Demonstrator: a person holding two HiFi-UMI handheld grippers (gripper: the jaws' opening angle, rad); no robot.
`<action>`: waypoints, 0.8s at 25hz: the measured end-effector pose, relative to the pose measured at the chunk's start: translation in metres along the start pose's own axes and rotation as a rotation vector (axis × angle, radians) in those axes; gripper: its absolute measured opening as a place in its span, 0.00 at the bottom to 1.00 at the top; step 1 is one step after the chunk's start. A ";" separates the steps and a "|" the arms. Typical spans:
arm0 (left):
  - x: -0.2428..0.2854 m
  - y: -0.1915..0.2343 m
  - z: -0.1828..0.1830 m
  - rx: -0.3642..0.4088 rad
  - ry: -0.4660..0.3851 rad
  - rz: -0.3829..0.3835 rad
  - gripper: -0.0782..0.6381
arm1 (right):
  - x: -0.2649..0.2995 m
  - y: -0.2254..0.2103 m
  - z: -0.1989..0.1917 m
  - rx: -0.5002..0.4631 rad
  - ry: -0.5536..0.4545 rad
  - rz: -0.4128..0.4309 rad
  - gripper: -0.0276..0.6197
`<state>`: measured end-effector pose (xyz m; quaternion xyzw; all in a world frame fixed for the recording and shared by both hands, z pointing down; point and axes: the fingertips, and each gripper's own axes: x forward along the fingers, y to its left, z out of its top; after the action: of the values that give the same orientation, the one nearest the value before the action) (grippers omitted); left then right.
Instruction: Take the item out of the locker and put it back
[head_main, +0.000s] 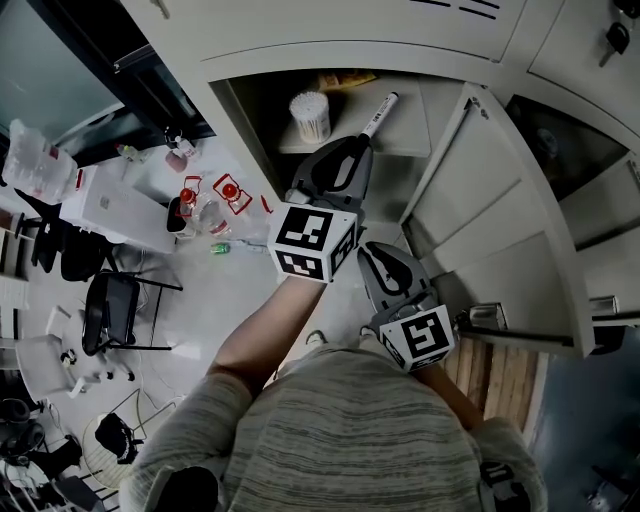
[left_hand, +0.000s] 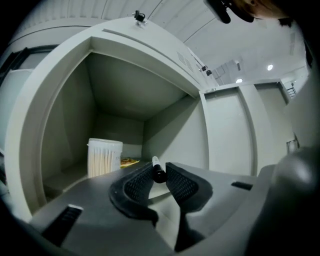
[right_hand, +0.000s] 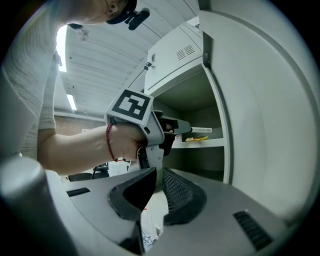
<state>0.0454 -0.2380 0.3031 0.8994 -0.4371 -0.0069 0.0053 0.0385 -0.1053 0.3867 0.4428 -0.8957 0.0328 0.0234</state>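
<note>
Marker (head_main: 379, 114), white with a black end, sits clamped in the left tool (head_main: 352, 143), its white barrel reaching into the open locker (head_main: 250, 62) above the shelf (head_main: 405, 135) at the top centre of the head view. The left gripper view shows the grip itself: both pads (left_hand: 137, 184) press on the marker's dark end (left_hand: 158, 173), with a tub of cotton swabs (left_hand: 104, 158) and a yellow packet (left_hand: 129, 161) behind at lower left. Only the right gripper view shows the right tool (right_hand: 158, 184), its jaws nearly together with nothing between them. It also shows the left tool side-on, mid-frame, with the marker's barrel (right_hand: 201, 130) level just above the packet. The door (head_main: 490, 200) stands open at the head view's right.
</note>
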 end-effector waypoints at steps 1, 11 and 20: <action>0.003 0.000 -0.002 0.002 0.007 0.002 0.22 | -0.001 -0.001 0.000 0.001 0.001 -0.003 0.13; 0.021 -0.001 -0.021 0.029 0.052 0.018 0.22 | -0.007 -0.009 -0.002 0.005 -0.002 -0.010 0.13; 0.026 -0.004 -0.019 0.050 0.009 0.009 0.28 | -0.006 -0.010 -0.002 0.005 0.002 0.001 0.13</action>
<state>0.0647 -0.2556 0.3222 0.8973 -0.4410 0.0082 -0.0151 0.0502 -0.1063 0.3890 0.4423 -0.8958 0.0355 0.0233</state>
